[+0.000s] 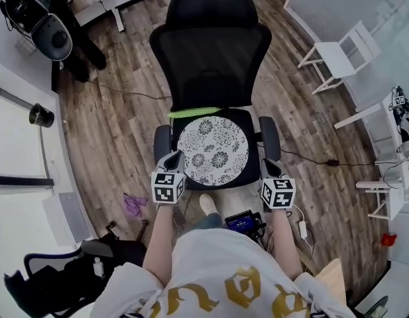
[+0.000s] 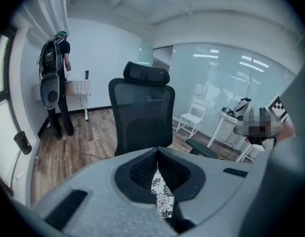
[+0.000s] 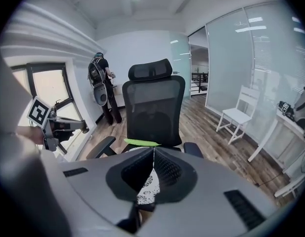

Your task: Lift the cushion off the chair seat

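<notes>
Facing the chair (image 1: 211,52) at twelve o'clock on wood floor (image 1: 118,131), you hold left gripper (image 1: 174,159) and right gripper (image 1: 267,166) closed, empty; the cushion (image 1: 213,150) hides most of the seat.

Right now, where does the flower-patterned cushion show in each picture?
Head view: cushion at centre, below the chair's back.
Left gripper view: cushion sliver, bottom centre.
Right gripper view: cushion sliver, bottom centre.
Shared landmark: the black chair back, in all three.

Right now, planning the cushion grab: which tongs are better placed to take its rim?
Left, probably. The left tongs sit close beside the cushion; the right tongs are farther out, by the armrest. Both are shut.
</notes>
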Demonstrator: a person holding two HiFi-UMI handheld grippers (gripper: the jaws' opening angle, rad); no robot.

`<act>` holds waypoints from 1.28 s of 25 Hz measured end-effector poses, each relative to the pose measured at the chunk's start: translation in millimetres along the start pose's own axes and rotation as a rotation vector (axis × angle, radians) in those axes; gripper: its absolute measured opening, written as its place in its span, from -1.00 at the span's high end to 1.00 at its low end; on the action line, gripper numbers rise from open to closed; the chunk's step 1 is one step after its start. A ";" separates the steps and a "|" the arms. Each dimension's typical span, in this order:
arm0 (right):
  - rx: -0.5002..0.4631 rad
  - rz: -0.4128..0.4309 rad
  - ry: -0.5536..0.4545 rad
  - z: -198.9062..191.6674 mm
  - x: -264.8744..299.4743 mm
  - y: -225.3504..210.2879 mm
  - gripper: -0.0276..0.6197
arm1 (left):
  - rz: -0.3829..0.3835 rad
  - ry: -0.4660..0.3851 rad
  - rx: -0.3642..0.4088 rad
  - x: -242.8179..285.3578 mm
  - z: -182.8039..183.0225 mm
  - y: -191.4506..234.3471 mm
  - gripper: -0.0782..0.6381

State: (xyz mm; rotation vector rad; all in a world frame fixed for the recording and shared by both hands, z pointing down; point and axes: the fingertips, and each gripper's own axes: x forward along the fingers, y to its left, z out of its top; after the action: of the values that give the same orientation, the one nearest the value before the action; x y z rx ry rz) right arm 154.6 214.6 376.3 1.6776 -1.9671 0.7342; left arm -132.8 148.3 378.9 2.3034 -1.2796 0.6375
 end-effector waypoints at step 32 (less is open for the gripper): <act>-0.312 0.085 -0.040 56.2 97.1 17.9 0.88 | 0.139 -0.006 -0.076 65.5 13.5 40.2 0.75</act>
State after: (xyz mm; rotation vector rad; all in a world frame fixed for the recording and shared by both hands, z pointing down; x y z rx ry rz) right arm 121.7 107.4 394.5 1.4406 -2.0675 0.3977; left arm -134.3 77.5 411.7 2.1715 -1.4511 0.6167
